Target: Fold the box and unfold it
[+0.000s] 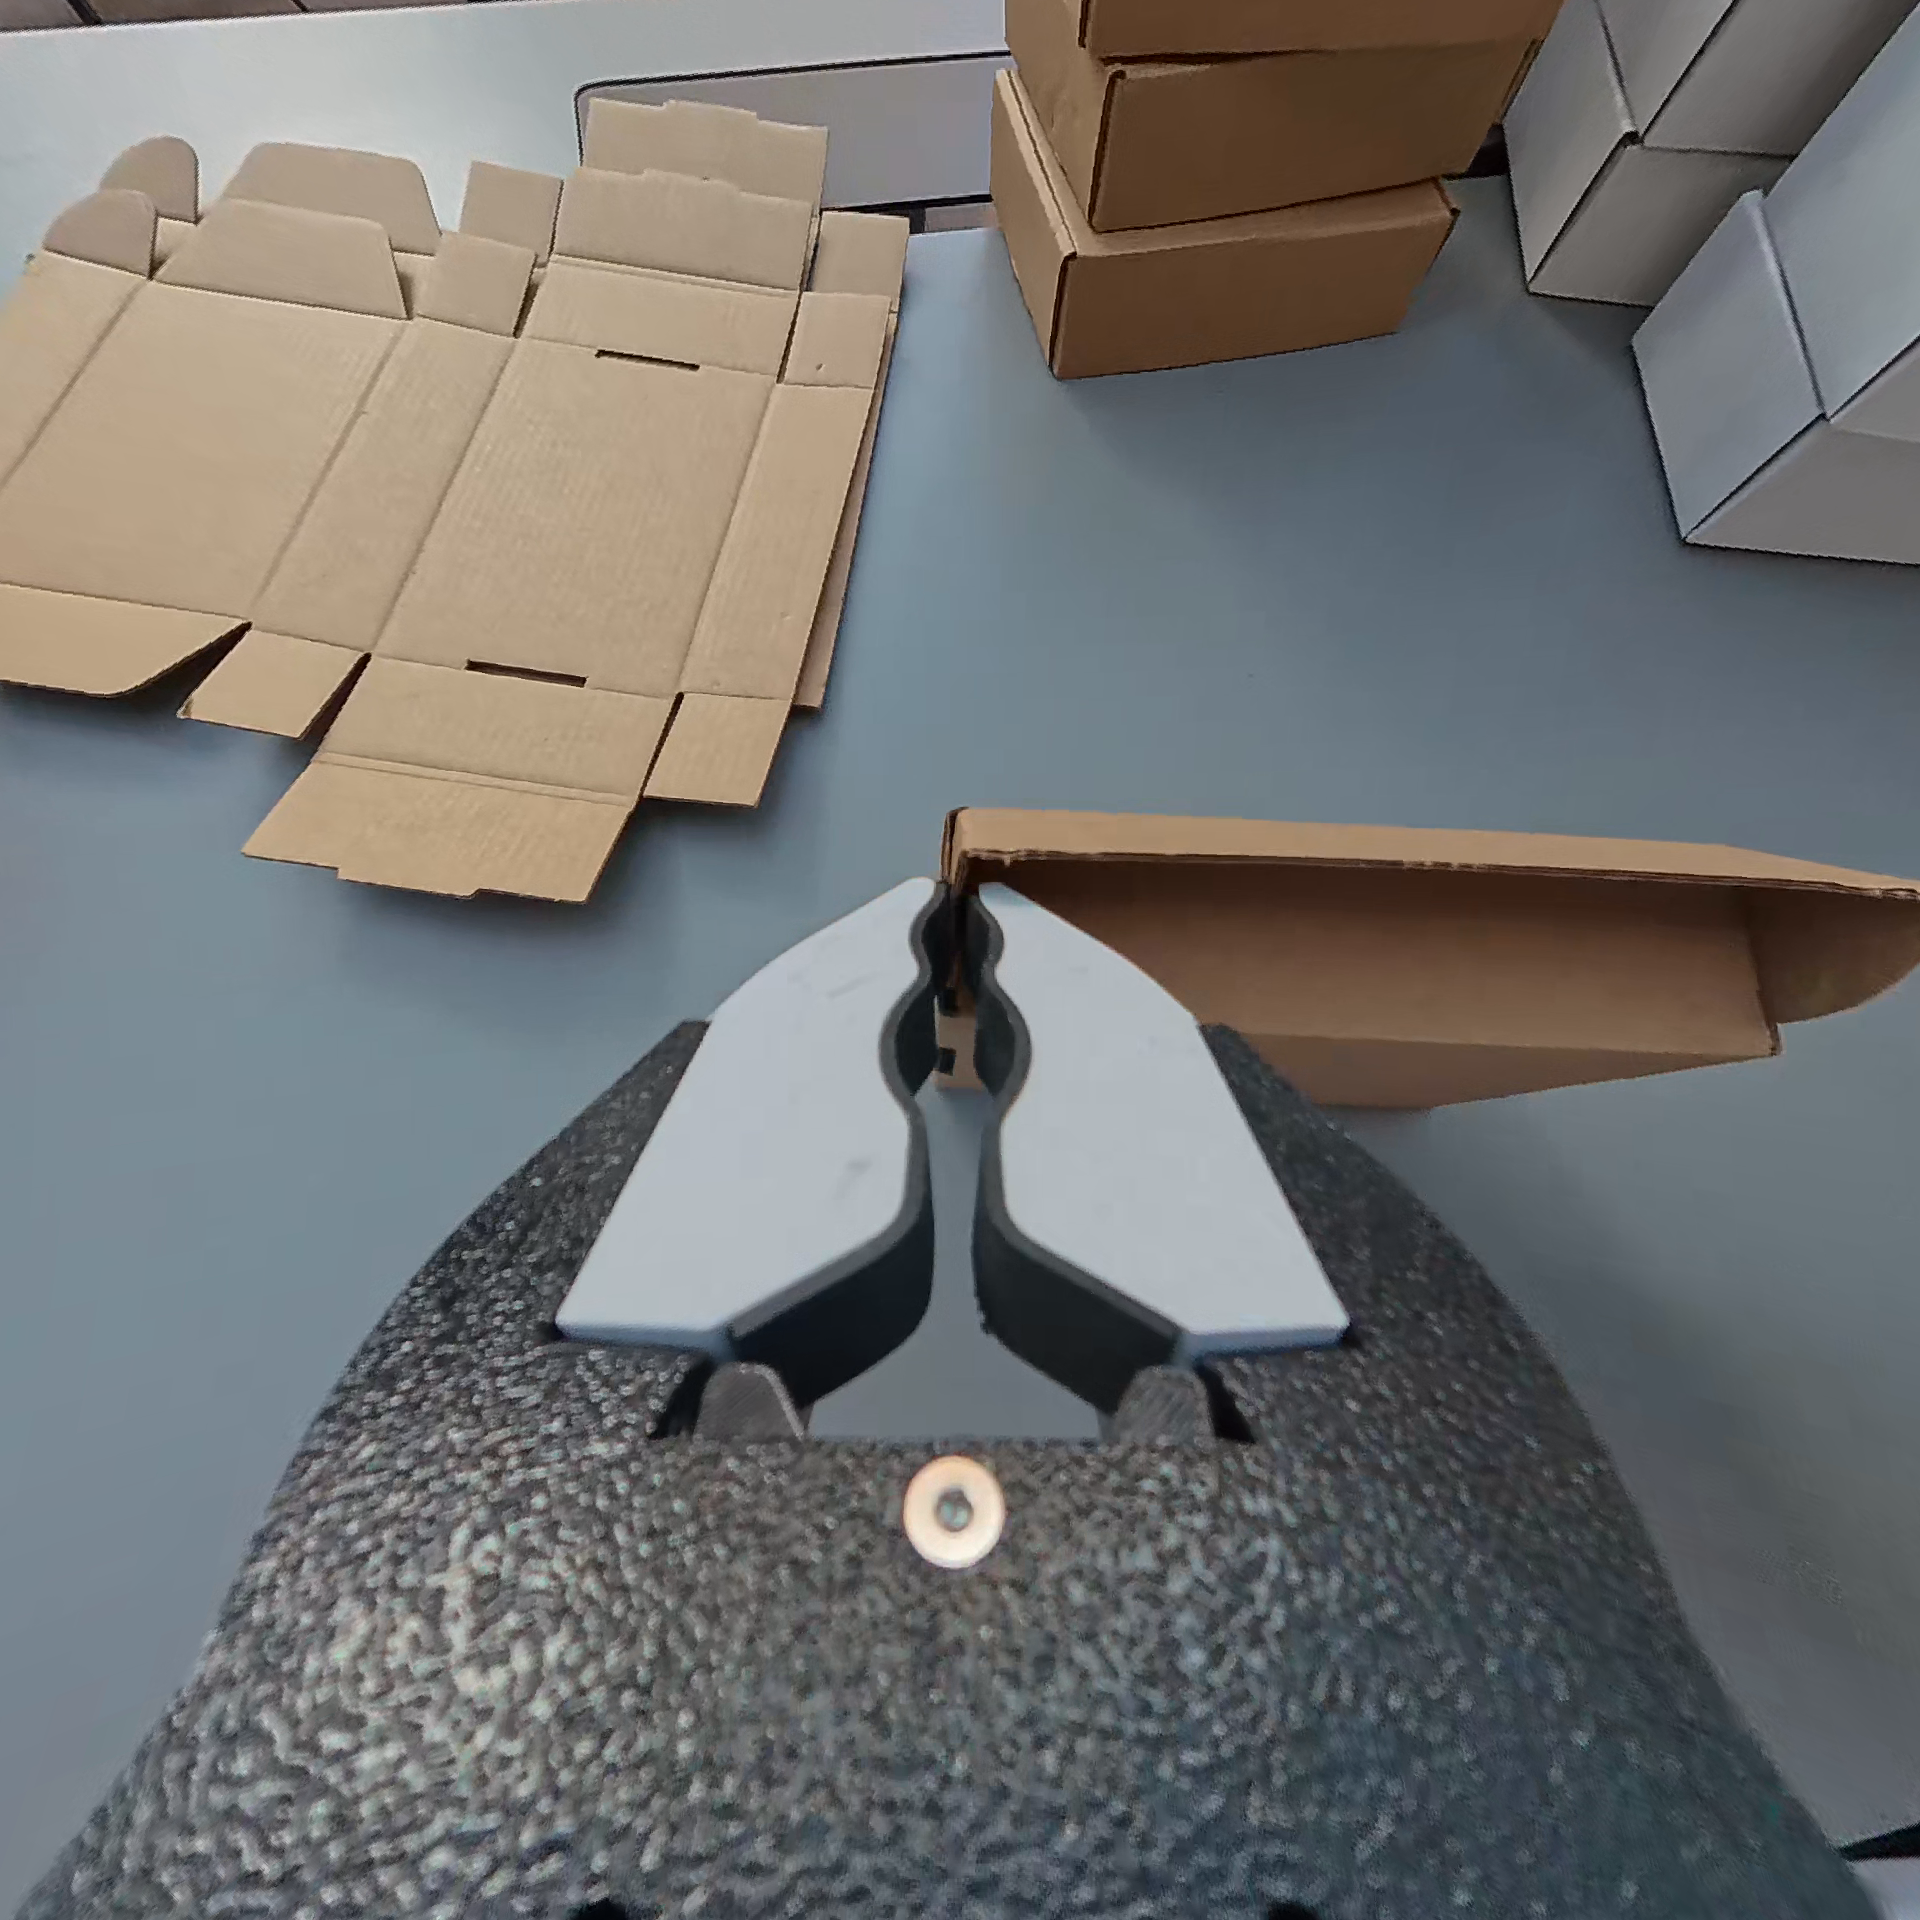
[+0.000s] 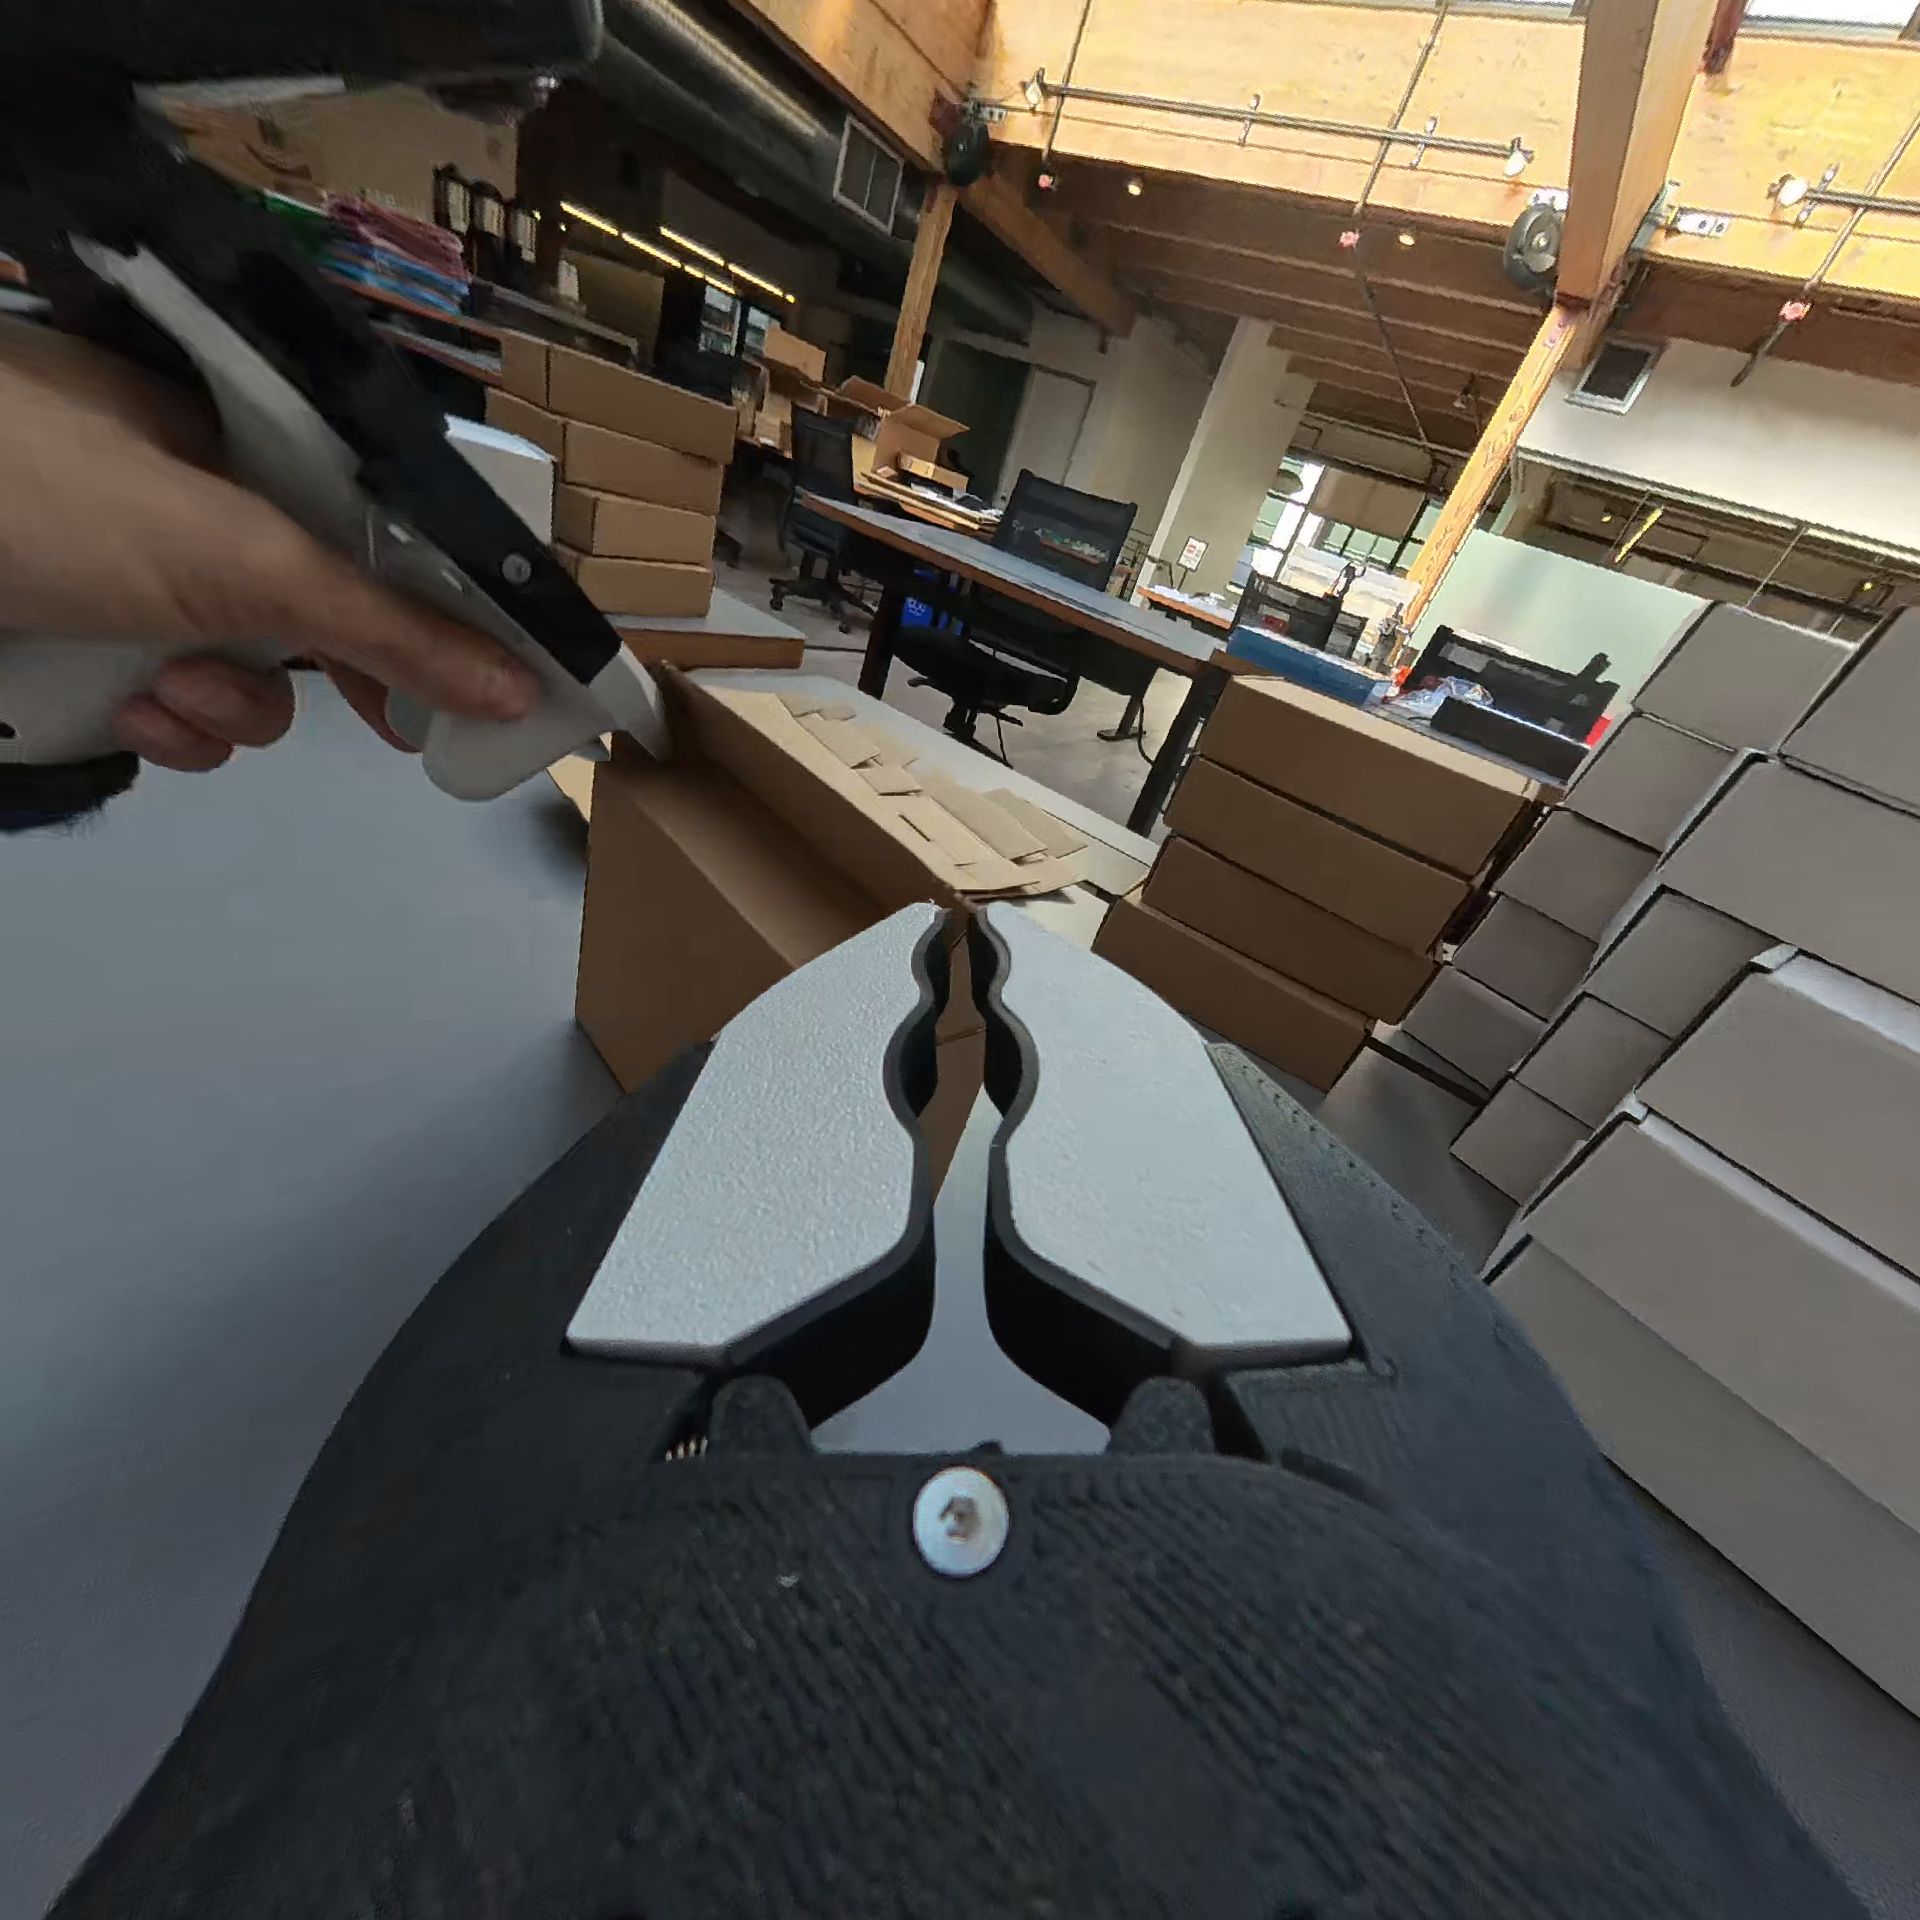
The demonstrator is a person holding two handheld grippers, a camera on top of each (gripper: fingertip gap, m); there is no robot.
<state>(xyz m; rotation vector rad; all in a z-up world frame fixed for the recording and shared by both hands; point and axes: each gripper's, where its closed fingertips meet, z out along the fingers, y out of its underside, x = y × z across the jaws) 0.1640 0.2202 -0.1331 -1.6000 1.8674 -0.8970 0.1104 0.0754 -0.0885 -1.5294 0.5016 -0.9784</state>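
Observation:
A brown cardboard mailer box (image 1: 1403,956) stands on the grey table with its lid partly raised. My left gripper (image 1: 958,904) is shut on the lid's left corner. In the right wrist view the same box (image 2: 727,894) shows ahead, and my right gripper (image 2: 964,920) is shut on the lid's near right corner. The left gripper (image 2: 649,717), held in a person's hand, pinches the far corner of the lid there.
Flat unfolded cardboard blanks (image 1: 447,488) lie at the left of the table. A stack of folded brown boxes (image 1: 1226,177) stands behind, also in the right wrist view (image 2: 1320,883). Grey boxes (image 1: 1766,291) are piled at the right (image 2: 1714,1039).

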